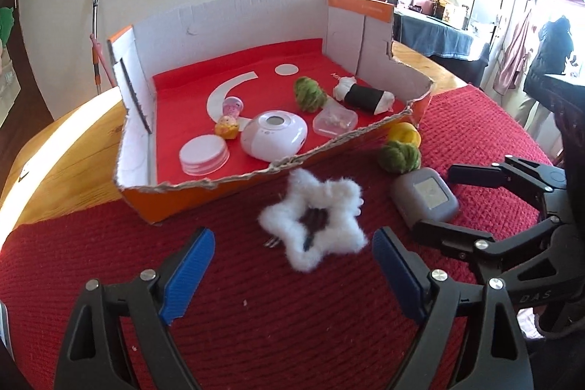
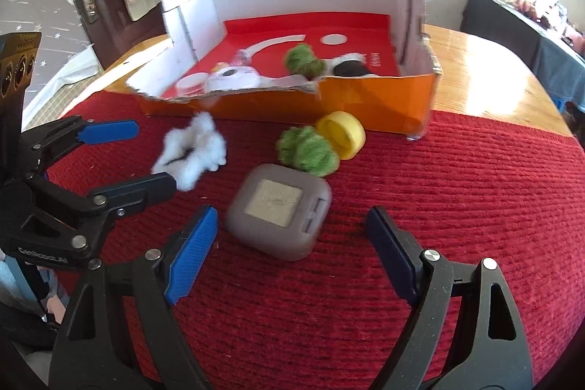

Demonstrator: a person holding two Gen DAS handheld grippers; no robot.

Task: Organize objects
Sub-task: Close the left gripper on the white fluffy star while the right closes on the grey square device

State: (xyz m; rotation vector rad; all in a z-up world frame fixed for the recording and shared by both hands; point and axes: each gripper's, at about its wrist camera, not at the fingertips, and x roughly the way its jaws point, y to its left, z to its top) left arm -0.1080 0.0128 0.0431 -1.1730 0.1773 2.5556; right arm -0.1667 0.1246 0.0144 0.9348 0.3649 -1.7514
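A white fluffy star (image 1: 329, 192) (image 2: 204, 145) lies on the red mat, just ahead of my left gripper (image 1: 292, 234) (image 2: 153, 154), whose blue pads stand open on either side of it without touching. A grey square case (image 1: 424, 200) (image 2: 278, 211) lies to the right of the star. My right gripper (image 2: 290, 211) (image 1: 435, 200) is open, and the case sits between its fingertips and a little beyond them, untouched. A green yarn ball (image 1: 400, 156) (image 2: 307, 148) and a yellow cap (image 1: 404, 132) (image 2: 342, 134) rest against the front of the orange cardboard box (image 1: 365, 24) (image 2: 292, 101).
Inside the box are a white round device (image 1: 274, 134), stacked white lids (image 1: 204, 156), a clear container (image 1: 334, 121), another green ball (image 1: 309, 90), a black-and-white roll (image 1: 365, 95) and small toys (image 1: 228, 125). The red mat (image 1: 256, 317) covers a wooden table (image 1: 73, 141). A person (image 1: 548, 50) stands far right.
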